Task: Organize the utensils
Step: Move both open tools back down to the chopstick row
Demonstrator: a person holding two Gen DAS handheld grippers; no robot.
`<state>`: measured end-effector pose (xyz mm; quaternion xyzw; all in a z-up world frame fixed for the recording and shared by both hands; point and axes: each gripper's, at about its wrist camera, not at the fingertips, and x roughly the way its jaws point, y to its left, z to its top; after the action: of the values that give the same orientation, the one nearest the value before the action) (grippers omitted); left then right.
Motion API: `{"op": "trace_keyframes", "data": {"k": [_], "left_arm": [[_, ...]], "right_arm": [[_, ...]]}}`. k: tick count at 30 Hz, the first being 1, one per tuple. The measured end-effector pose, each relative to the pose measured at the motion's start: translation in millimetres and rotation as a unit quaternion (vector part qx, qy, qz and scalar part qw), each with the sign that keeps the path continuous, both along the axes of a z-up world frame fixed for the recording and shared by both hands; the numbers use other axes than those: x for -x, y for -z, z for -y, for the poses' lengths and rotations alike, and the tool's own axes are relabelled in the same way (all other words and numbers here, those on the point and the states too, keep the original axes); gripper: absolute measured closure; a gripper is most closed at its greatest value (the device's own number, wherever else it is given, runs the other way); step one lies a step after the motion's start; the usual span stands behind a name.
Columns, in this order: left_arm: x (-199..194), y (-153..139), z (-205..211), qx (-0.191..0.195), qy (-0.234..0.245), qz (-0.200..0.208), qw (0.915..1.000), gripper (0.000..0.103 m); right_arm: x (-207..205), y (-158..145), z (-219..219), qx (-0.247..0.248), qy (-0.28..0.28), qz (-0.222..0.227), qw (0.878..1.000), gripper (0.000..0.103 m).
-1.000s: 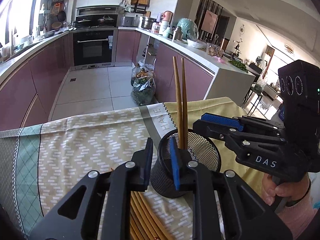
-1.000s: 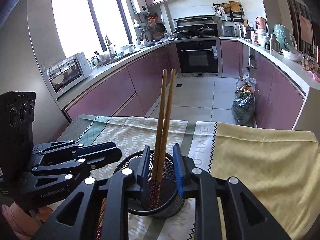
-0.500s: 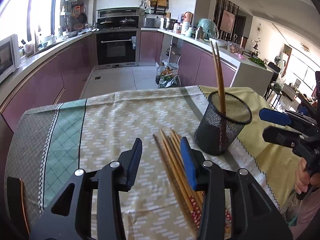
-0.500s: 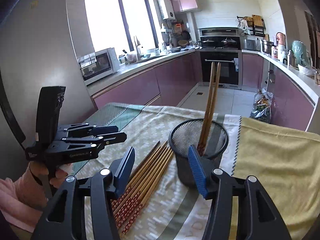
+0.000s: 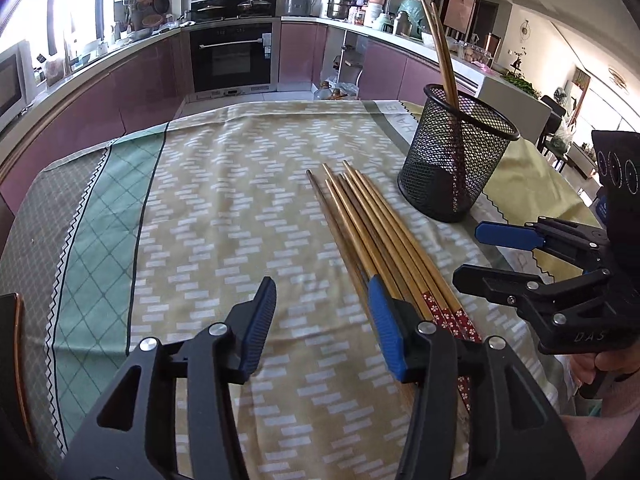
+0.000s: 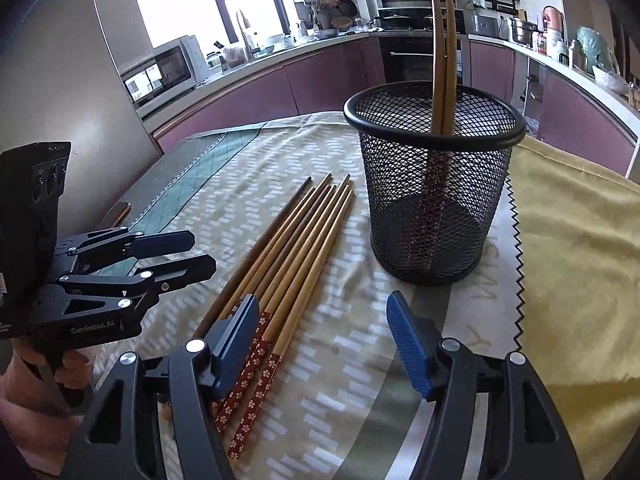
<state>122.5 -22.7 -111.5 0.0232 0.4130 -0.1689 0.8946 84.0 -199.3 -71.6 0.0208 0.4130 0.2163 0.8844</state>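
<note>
Two chopsticks (image 6: 443, 60) stand in the mesh cup (image 6: 434, 184), as they did a second ago, but both of your grippers have drawn back from the cup since then. At that time the left gripper (image 5: 322, 322) and the right gripper (image 6: 324, 338) crowded the cup's rim, the right one with its fingers on either side of the pair. They are now on the near side of the cup, over the tablecloth (image 5: 224, 208), and the bundle of loose chopsticks (image 5: 384, 248) has come fully into sight.

The standing pair rests with its patterned red ends down on the cup's floor and its plain tips up, leaning slightly against the far rim. The loose chopsticks lie flat on the cloth just left of the cup, side by side. Their long axis runs from your grippers toward the far edge of the table, with tapered tips away from you and red flowered ends toward you. Most are light bamboo, and the one farthest from the cup is darker brown.

Your left gripper is spread wide and holds nothing, its right finger (image 5: 386, 332) lying over the bundle's near part. Your right gripper is likewise spread wide and empty, its left finger (image 6: 236, 340) over the bundle's red ends and the cup just beyond its opening.
</note>
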Motion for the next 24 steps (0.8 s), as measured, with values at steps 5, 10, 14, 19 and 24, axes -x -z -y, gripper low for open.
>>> {"op": "trace_keyframes", "data": {"k": [5, 10, 14, 19, 24], "left_arm": [[-3.1, 2.9, 7.8, -0.004, 0.005, -0.006, 1.0000, 0.055], [-5.0, 6.3, 13.4, -0.009, 0.010, -0.011, 0.9998, 0.055], [-6.7, 8.5, 17.9, -0.017, 0.012, -0.015, 0.9997, 0.056], [-8.7, 9.9, 19.2, -0.019, 0.013, -0.017, 0.9996, 0.057], [-9.2, 10.4, 16.1, -0.014, 0.015, -0.018, 0.9996, 0.058]], "right_arm": [[-3.7, 5.7, -3.0, 0.010, 0.009, -0.011, 1.000, 0.052], [-6.6, 7.7, -4.6, 0.014, 0.009, -0.016, 1.000, 0.063], [-7.0, 7.5, -7.3, 0.016, 0.007, -0.016, 1.000, 0.067], [-7.4, 7.6, -12.6, 0.025, 0.000, -0.016, 1.000, 0.068], [-8.7, 7.6, -11.7, 0.027, 0.001, -0.021, 0.999, 0.071]]}}
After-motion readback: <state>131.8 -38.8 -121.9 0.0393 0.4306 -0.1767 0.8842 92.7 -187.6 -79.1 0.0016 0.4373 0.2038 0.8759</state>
